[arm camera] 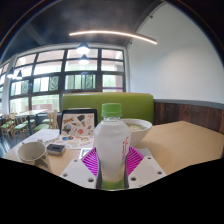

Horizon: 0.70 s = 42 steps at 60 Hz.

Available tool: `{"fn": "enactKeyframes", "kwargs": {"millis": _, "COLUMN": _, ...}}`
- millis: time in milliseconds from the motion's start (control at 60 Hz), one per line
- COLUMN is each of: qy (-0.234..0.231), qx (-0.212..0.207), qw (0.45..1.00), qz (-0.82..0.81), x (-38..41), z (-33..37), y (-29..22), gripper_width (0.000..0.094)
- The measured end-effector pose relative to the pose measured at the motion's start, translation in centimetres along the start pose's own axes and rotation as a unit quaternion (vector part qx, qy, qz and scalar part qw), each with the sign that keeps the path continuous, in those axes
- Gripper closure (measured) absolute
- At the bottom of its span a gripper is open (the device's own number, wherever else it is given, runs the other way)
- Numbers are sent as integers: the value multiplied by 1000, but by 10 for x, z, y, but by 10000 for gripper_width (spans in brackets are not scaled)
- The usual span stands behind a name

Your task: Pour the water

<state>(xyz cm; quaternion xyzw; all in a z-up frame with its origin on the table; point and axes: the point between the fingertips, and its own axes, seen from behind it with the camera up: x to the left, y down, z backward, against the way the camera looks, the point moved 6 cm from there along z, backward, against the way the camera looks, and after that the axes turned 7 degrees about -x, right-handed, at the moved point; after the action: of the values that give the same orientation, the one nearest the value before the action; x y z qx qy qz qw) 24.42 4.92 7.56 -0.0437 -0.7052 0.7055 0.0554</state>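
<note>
A clear plastic water bottle [111, 148] with a green cap and a white label stands upright between my gripper's [111, 168] two fingers. Both magenta pads [91, 162] press against its sides, so the gripper is shut on the bottle. A white bowl [137, 130] sits on the wooden table [185, 145] just beyond the bottle, to its right. A white cup [32, 151] stands on the table to the left of the fingers.
A small dark object [55, 147] lies beside the cup. A printed card or menu [77, 124] stands behind it. A green bench back [140, 103] and large windows lie beyond the table. The table stretches away to the right.
</note>
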Motion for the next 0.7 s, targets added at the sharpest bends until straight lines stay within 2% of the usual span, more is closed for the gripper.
{"fn": "enactKeyframes", "kwargs": {"millis": 117, "qy": -1, "qx": 0, "qw": 1000, "qz": 3, "x": -12, "z": 6, "y": -11, "gripper_width": 635}}
{"fn": "enactKeyframes", "kwargs": {"millis": 167, "qy": 1, "qx": -1, "qw": 1000, "qz": 0, "x": 1, "z": 0, "y": 0, "gripper_width": 625}}
{"fn": "enactKeyframes", "kwargs": {"millis": 350, "qy": -3, "qx": -7, "qw": 1000, "qz": -10, "x": 1, "z": 1, "y": -1, "gripper_width": 553}}
{"fn": "enactKeyframes", "kwargs": {"millis": 483, "qy": -4, "qx": -7, "qw": 1000, "qz": -1, "x": 1, "z": -2, "y": -4, "gripper_width": 375}}
{"fn": "enactKeyframes", "kwargs": {"millis": 550, "qy": -12, "qx": 18, "qw": 1000, "qz": -13, "x": 3, "z": 5, "y": 2, "gripper_width": 107}}
{"fn": "enactKeyframes", "kwargs": {"millis": 567, "qy": -16, "qx": 22, "qw": 999, "qz": -18, "x": 4, "z": 7, "y": 3, "gripper_width": 86}}
{"fn": "enactKeyframes", "kwargs": {"millis": 617, "qy": -18, "qx": 27, "qw": 999, "qz": -31, "x": 4, "z": 16, "y": -1, "gripper_width": 127}}
{"fn": "enactKeyframes", "kwargs": {"millis": 700, "qy": -17, "qx": 23, "qw": 999, "qz": -34, "x": -13, "z": 42, "y": -10, "gripper_width": 113}}
